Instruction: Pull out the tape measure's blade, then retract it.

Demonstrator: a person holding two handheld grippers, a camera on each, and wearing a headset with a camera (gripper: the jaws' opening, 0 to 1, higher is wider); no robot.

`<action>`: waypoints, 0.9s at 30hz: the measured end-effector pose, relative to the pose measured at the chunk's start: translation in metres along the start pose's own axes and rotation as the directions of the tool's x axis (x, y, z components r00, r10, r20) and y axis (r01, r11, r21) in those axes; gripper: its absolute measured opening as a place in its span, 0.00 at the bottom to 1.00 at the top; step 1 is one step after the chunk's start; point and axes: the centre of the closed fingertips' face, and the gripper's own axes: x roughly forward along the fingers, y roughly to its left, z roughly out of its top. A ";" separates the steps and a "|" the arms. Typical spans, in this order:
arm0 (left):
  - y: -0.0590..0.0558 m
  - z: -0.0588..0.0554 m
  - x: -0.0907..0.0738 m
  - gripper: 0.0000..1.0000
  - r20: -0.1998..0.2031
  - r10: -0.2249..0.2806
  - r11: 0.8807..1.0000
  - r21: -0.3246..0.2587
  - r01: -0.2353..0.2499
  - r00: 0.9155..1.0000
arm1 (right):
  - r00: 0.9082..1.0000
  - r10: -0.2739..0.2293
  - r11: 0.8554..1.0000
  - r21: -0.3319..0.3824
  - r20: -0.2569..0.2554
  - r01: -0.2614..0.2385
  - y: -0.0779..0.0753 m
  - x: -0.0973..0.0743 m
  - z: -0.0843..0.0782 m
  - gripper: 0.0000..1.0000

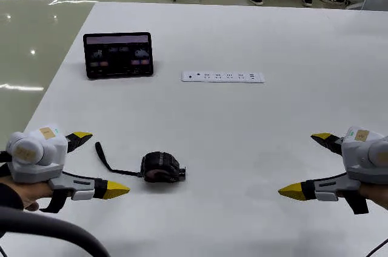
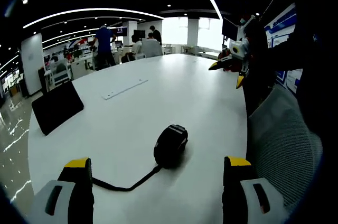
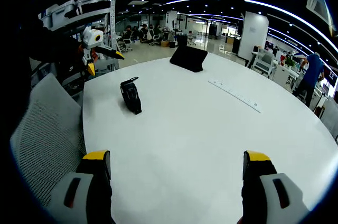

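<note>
The broad matte tabletop (image 1: pixel 242 148) is plain white, unpatterned. Near the left, the small rounded tape measure (image 1: pixel 161 167) is black, with a paler greyish patch on its near face, and its thin wrist strap (image 1: pixel 104 157) is black too. Farther back on the left, the propped rectangular tablet (image 1: pixel 118 55) has a black frame and a dark screen with rows of small grey and pinkish-red tiles. The long flat power strip (image 1: pixel 222 77) is white, dotted with small dark socket marks. The left gripper (image 1: pixel 110 162) and right gripper (image 1: pixel 296 165) both have pale grey housings and black jaws tipped in yellow. The glossy floor (image 1: pixel 36 39) on the far left is pale grey-green, streaked with white reflections.
</note>
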 end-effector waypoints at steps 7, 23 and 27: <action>-0.021 -0.012 0.021 0.97 -0.110 -0.121 0.986 0.098 0.132 0.987 | 0.996 0.083 0.993 -0.091 0.030 -0.080 0.017 0.027 0.015 1.00; -0.022 -0.015 0.075 0.84 -0.246 -0.184 0.946 0.218 0.239 0.952 | 0.975 0.221 0.959 -0.176 -0.019 -0.221 0.049 0.103 0.031 1.00; -0.022 -0.011 0.086 0.81 -0.249 -0.205 0.936 0.233 0.264 0.947 | 0.967 0.240 0.949 -0.188 -0.079 -0.251 0.055 0.119 0.024 1.00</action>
